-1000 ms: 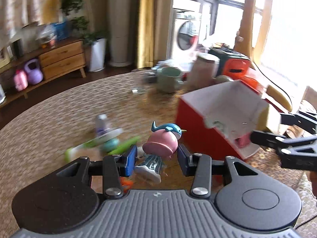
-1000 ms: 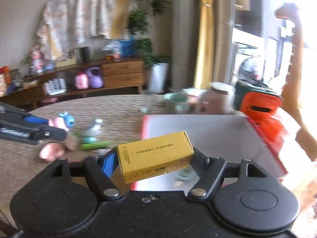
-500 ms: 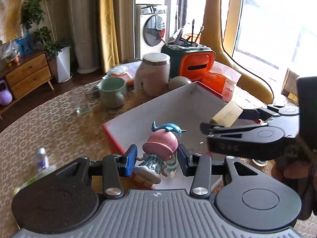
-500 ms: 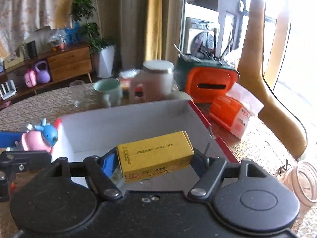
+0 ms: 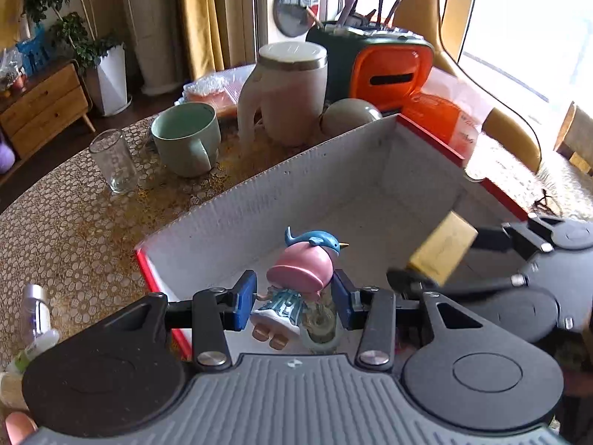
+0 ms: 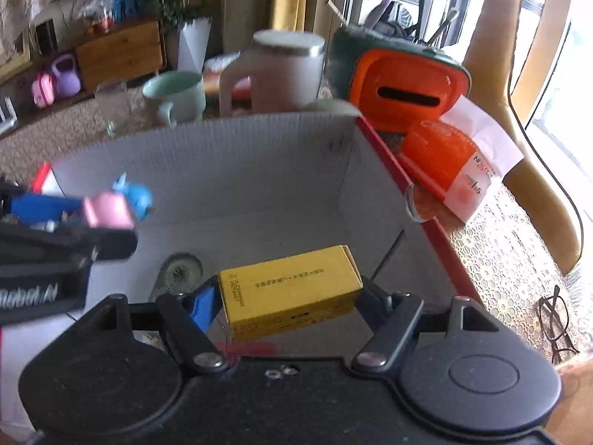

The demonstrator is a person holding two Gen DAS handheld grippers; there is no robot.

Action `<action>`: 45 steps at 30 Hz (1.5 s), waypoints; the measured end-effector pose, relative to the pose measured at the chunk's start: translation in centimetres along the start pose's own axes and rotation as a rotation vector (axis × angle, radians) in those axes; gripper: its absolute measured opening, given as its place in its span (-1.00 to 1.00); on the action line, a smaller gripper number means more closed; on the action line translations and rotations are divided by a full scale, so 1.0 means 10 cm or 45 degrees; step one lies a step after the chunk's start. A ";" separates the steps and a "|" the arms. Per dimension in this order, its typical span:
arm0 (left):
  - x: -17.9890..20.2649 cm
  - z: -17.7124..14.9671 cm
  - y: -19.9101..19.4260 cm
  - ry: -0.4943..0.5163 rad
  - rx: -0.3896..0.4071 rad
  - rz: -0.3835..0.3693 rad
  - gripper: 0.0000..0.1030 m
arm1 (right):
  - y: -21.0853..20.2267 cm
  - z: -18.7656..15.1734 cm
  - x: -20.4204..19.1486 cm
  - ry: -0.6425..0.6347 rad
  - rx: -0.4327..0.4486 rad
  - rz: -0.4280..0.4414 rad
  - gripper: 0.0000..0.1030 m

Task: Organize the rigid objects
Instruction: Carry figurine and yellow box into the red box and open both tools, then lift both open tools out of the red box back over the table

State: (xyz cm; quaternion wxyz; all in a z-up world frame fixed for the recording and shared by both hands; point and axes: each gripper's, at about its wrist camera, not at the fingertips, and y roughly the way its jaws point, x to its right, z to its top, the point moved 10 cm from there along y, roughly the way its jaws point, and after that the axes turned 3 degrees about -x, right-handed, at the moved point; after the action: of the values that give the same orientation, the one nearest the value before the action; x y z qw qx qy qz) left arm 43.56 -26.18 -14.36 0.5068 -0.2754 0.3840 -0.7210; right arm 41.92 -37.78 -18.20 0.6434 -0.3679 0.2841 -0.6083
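2 grippers, each clamped on 1 item, both over the open box.

Left gripper (image 5: 292,298) pads pinch a pink-hat figurine (image 5: 296,282) with a blue bird on top, held above the near-left part of the white-lined, red-edged box (image 5: 333,170). Right gripper (image 6: 287,294) squeezes a yellow carton (image 6: 291,285) by its ends, tilted, above the box floor. Small clear round item (image 6: 179,272) lies inside the box. Green mug (image 5: 185,141), glass (image 5: 113,159), lidded jug (image 5: 287,89) stand on the table behind the box.
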 end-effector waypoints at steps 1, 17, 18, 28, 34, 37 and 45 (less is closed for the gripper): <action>0.01 0.03 0.04 0.003 -0.010 0.003 -0.16 | 0.01 -0.01 -0.01 -0.012 0.000 0.003 0.44; 0.19 -0.02 0.67 0.017 -0.333 -0.013 -0.16 | 0.09 -0.06 -0.14 -0.134 -0.163 0.066 0.37; 0.19 -0.04 0.69 0.003 -0.346 -0.021 -0.16 | 0.08 -0.07 -0.16 -0.145 -0.154 0.059 0.37; 0.17 -0.12 0.73 -0.023 -0.377 -0.042 -0.12 | 0.08 -0.10 -0.16 -0.170 -0.154 0.058 0.42; 0.16 -0.07 0.53 -0.016 -0.297 -0.052 0.13 | 0.00 -0.10 -0.15 -0.138 -0.124 0.067 0.50; 0.15 -0.02 0.40 -0.027 -0.250 -0.077 0.13 | -0.09 -0.10 -0.15 -0.109 -0.104 0.080 0.53; 0.07 -0.05 -0.04 -0.015 -0.131 -0.070 0.30 | -0.41 -0.12 -0.20 -0.065 -0.007 0.095 0.61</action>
State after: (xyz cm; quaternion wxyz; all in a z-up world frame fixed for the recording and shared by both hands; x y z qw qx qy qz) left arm 42.73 -26.65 -14.24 0.4743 -0.3156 0.4098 -0.7124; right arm 38.42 -35.89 -15.73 0.6715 -0.3743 0.2828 -0.5735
